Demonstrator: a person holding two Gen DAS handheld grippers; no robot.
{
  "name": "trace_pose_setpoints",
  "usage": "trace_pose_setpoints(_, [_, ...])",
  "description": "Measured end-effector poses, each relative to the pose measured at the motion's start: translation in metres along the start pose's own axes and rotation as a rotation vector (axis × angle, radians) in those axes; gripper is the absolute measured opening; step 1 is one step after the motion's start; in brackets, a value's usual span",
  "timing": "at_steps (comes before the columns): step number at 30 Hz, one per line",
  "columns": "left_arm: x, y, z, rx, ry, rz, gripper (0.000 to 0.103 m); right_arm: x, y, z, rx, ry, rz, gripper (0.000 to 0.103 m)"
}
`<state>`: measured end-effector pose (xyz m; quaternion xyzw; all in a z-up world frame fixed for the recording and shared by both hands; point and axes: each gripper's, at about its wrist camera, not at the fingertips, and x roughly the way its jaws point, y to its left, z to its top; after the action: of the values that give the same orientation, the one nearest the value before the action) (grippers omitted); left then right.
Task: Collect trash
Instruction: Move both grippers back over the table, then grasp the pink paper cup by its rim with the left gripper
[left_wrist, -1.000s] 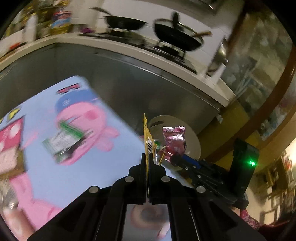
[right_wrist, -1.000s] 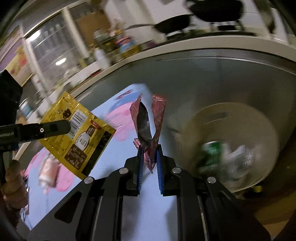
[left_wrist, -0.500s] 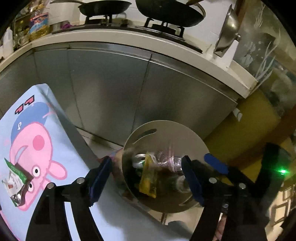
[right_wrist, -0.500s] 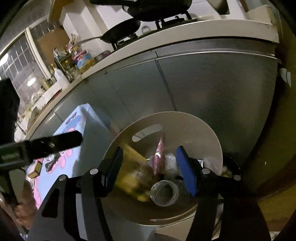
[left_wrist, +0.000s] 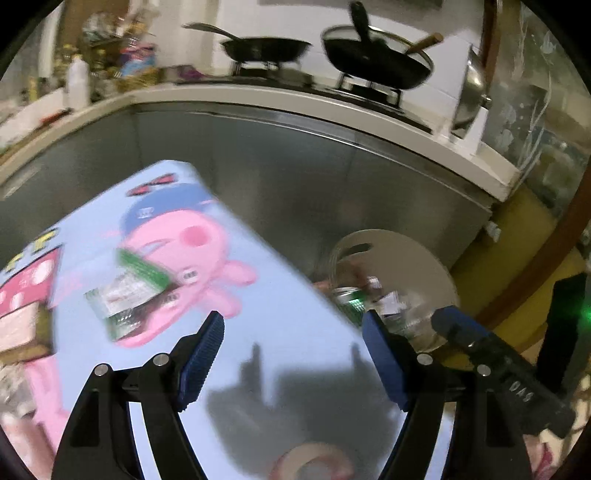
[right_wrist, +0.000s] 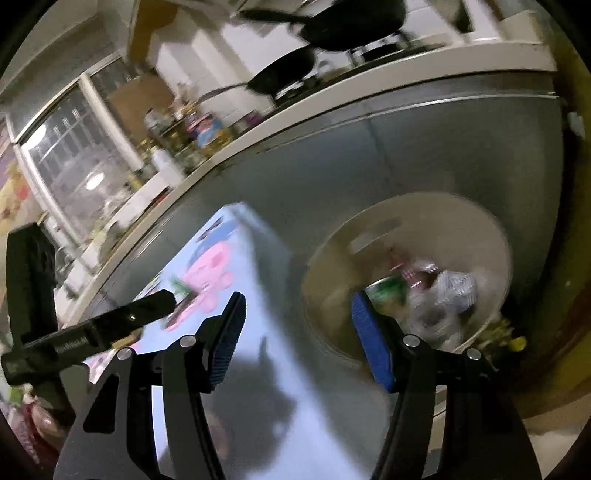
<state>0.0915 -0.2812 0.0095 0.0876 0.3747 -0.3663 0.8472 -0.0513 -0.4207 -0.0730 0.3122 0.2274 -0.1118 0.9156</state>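
Note:
My left gripper (left_wrist: 292, 319) is open and empty over the near edge of the light blue pig-print tablecloth (left_wrist: 258, 350). A green and white wrapper (left_wrist: 129, 295) lies on the cloth to its left, blurred. The round beige bin (left_wrist: 388, 247) stands on the floor just right of the table, with several wrappers and a can (left_wrist: 351, 299) inside. My right gripper (right_wrist: 298, 301) is also open with nothing between its fingers, between the cloth (right_wrist: 258, 350) and the bin (right_wrist: 424, 214). The left gripper's finger (right_wrist: 110, 325) crosses the right wrist view at left.
Steel cabinet fronts (left_wrist: 295, 177) run behind the table and bin, under a counter with two black pans (left_wrist: 376, 62) and bottles. A brown box (left_wrist: 18, 332) sits at the cloth's left edge. A yellow wall (left_wrist: 517, 229) stands right of the bin.
A second ago the left gripper held a yellow packet and the right a red wrapper. Both opened over the bin and dropped them in. Both have since swung back toward the table, empty.

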Motion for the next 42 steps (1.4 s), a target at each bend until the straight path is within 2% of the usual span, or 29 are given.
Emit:
trace_pose_setpoints(3, [-0.015,0.018,-0.015,-0.019,-0.017,0.052,0.077,0.013,0.029,-0.008,-0.041,0.046,0.043,0.060])
trace_pose_setpoints(10, [-0.054,0.072,-0.047,-0.114,-0.042,0.235,0.077,0.039,0.090,-0.040,-0.111,0.168,0.140,0.060])
trace_pose_setpoints(13, [-0.064,0.095,-0.061,-0.157,-0.029,0.289,0.077,0.050,0.118,-0.055,-0.155,0.224,0.174,0.058])
trace_pose_setpoints(17, [-0.073,0.118,-0.078,-0.213,-0.014,0.321,0.077,0.058,0.152,-0.069,-0.210,0.269,0.208,0.057])
trace_pose_setpoints(21, [-0.080,0.135,-0.088,-0.254,-0.009,0.320,0.077,0.062,0.173,-0.078,-0.242,0.293,0.228,0.056])
trace_pose_setpoints(24, [-0.092,0.141,-0.094,-0.261,-0.017,0.276,0.077,0.066,0.183,-0.081,-0.254,0.315,0.241,0.056])
trace_pose_setpoints(26, [-0.113,0.146,-0.102,-0.255,-0.056,0.234,0.077,0.068,0.191,-0.084,-0.267,0.326,0.245,0.056])
trace_pose_setpoints(28, [-0.133,0.158,-0.112,-0.275,-0.091,0.228,0.077,0.070,0.197,-0.087,-0.283,0.336,0.247,0.056])
trace_pose_setpoints(31, [-0.162,0.201,-0.145,-0.393,-0.102,0.230,0.074,0.076,0.204,-0.092,-0.301,0.358,0.254,0.056])
trace_pose_setpoints(33, [-0.171,0.222,-0.162,-0.468,-0.078,0.198,0.066,0.081,0.209,-0.096,-0.308,0.374,0.261,0.056])
trace_pose_setpoints(34, [-0.177,0.235,-0.176,-0.526,-0.062,0.162,0.061,0.085,0.212,-0.099,-0.309,0.384,0.268,0.056])
trace_pose_setpoints(36, [-0.182,0.246,-0.189,-0.591,-0.055,0.105,0.057,0.091,0.218,-0.103,-0.312,0.401,0.282,0.056])
trace_pose_setpoints(37, [-0.184,0.249,-0.196,-0.631,-0.059,0.052,0.055,0.093,0.222,-0.105,-0.316,0.410,0.289,0.056])
trace_pose_setpoints(42, [-0.170,0.247,-0.193,-0.709,-0.065,-0.127,0.055,0.094,0.242,-0.114,-0.361,0.423,0.319,0.056])
